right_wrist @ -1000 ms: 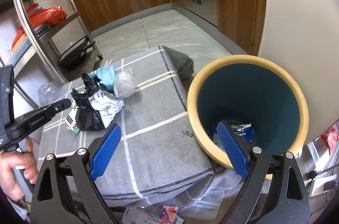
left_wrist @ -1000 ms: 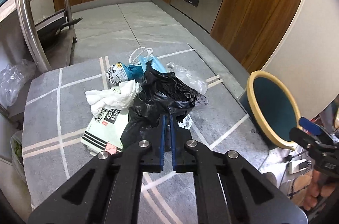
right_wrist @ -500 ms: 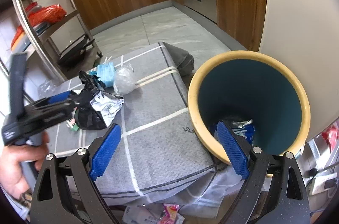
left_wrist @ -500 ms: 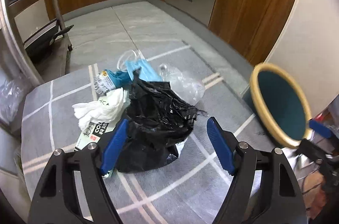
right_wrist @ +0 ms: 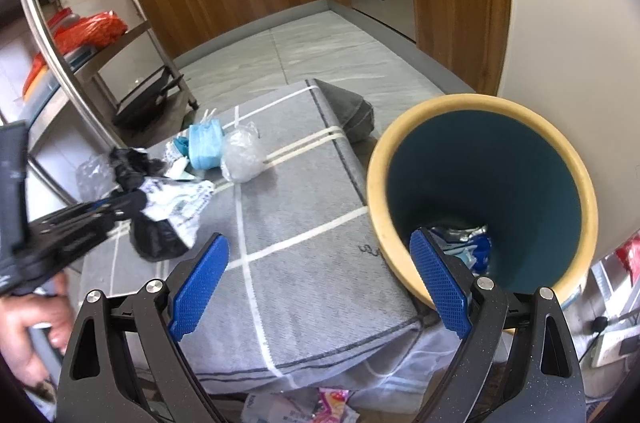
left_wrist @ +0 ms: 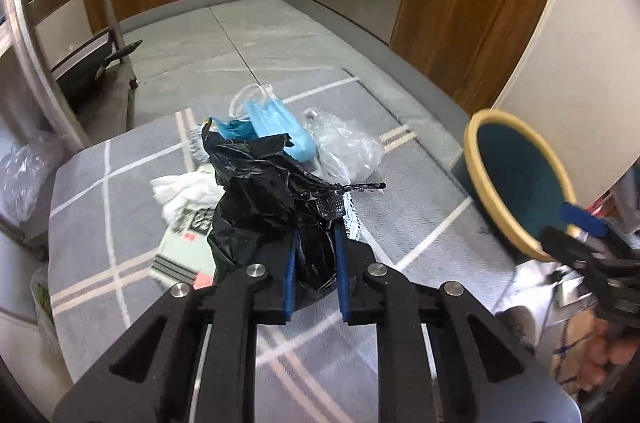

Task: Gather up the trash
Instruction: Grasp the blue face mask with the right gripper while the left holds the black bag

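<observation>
I am closing the left gripper on the black bag, its pads pinching the crumpled plastic on the counter, left of the bin. I am holding the right gripper spread wide at the bin's rim.

On the grey cloth: 1 black plastic bag, 1 blue face mask, 1 clear plastic wad, 1 white tissue, 1 printed paper packet. At the right of the frame, 1 bin. 2 tongs: left tongs, right tongs.
</observation>
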